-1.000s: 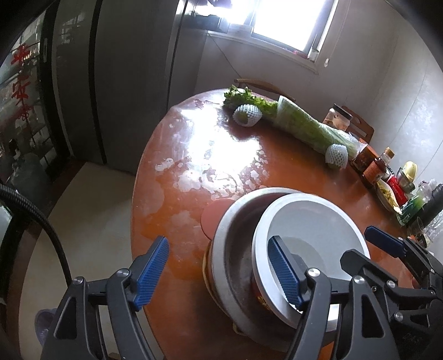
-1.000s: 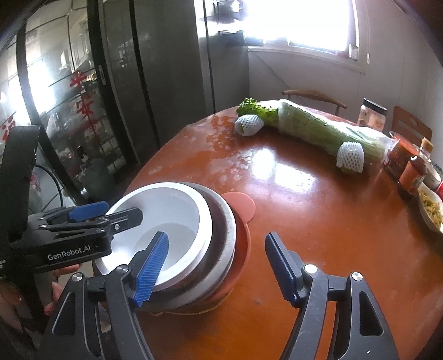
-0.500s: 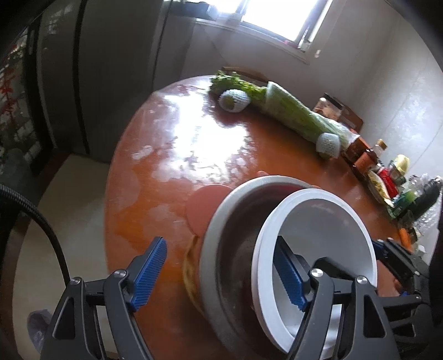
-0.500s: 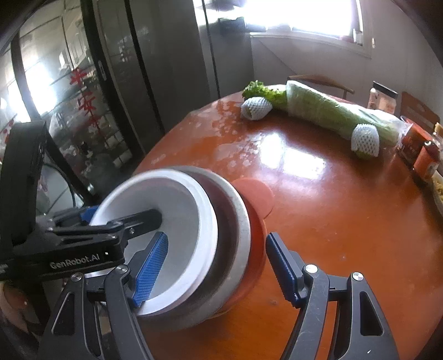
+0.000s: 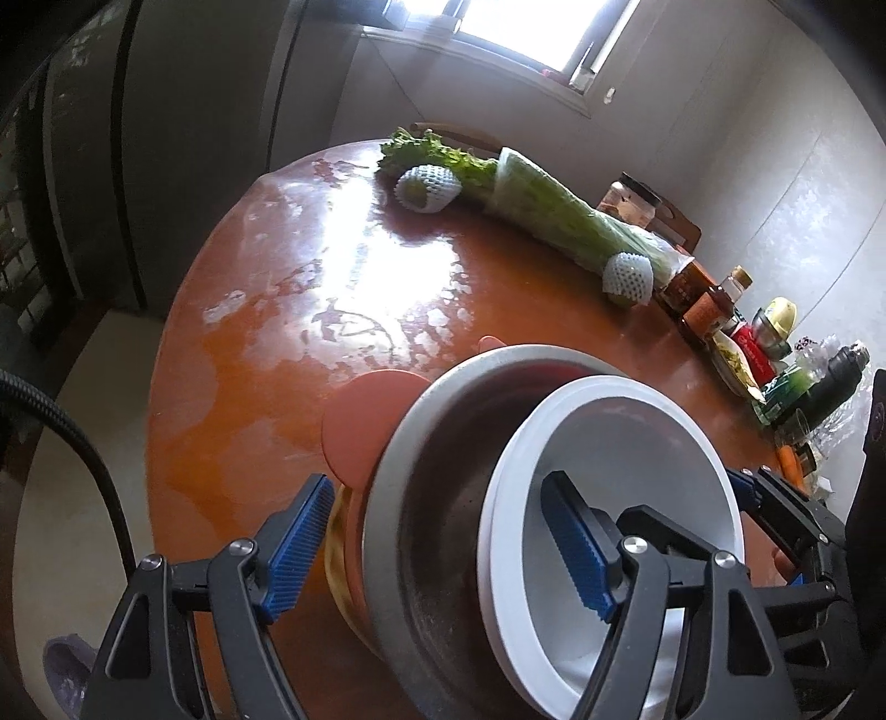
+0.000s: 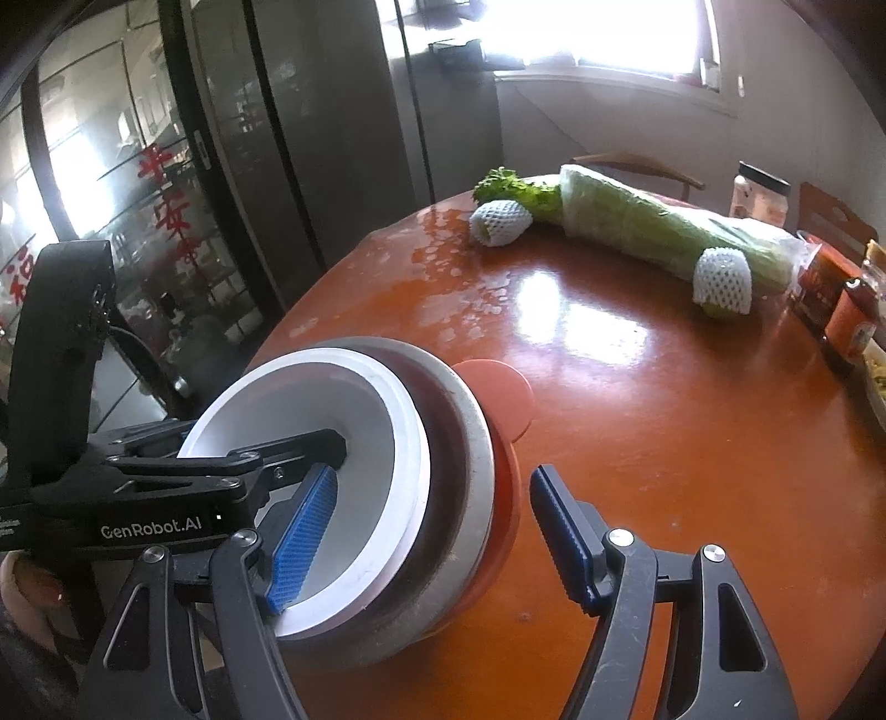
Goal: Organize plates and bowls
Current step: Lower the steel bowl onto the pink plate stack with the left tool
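Straddling the nested stack at the round table's (image 6: 637, 443) near edge, both grippers gape wide; left gripper (image 5: 437, 537) spans the steel bowl's (image 5: 437, 498) wall; right gripper (image 6: 432, 531) spans the white bowl (image 6: 376, 421) and steel rims, gripping nothing.

Daylight floods from the window (image 6: 603, 33), glaring off the table (image 6: 598, 332) (fisheye edges curve, corners dark)
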`<state>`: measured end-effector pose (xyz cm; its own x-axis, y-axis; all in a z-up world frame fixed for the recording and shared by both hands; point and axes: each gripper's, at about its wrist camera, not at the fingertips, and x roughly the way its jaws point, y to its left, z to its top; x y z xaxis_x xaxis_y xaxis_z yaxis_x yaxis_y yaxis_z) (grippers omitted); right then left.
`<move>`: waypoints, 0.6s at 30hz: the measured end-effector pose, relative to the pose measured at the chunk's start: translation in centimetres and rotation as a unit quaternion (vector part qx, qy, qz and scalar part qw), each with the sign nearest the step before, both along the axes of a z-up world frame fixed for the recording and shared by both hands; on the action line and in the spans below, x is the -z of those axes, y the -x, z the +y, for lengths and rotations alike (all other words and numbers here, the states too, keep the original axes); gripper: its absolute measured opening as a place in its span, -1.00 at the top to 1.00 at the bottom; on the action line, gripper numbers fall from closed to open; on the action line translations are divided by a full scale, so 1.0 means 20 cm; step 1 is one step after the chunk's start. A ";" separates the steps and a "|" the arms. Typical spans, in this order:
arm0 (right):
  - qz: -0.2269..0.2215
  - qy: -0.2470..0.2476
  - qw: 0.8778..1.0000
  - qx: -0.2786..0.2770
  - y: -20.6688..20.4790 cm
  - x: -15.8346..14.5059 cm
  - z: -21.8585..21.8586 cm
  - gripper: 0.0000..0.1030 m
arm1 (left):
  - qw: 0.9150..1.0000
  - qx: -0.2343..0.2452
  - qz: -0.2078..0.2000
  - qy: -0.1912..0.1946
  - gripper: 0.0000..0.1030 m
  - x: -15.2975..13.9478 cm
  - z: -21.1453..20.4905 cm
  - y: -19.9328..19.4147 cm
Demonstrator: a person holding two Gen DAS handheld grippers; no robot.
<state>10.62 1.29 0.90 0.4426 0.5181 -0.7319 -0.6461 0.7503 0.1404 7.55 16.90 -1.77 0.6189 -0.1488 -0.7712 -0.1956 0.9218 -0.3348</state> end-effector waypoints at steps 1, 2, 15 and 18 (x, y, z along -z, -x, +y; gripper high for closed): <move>-0.001 0.000 1.000 0.002 -0.01 0.00 -0.01 -0.43 | 1.000 0.002 0.000 -0.001 -0.50 0.00 -0.01 -0.01; -0.003 0.001 1.000 0.004 -0.01 0.00 -0.02 -0.43 | 1.000 0.003 0.001 -0.003 -0.50 0.00 -0.02 -0.02; -0.006 -0.007 0.999 0.040 -0.08 -0.01 -0.18 -0.43 | 0.999 0.031 0.002 -0.020 -0.51 -0.01 -0.19 -0.15; -0.005 -0.010 0.999 0.046 -0.09 -0.01 -0.21 -0.43 | 0.999 0.036 0.003 -0.022 -0.51 -0.01 -0.22 -0.17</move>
<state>12.51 -2.95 1.01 0.4957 0.4892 -0.7176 -0.5762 0.8035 0.1498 11.00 12.52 -1.62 0.6035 -0.1590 -0.7814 -0.1292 0.9475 -0.2925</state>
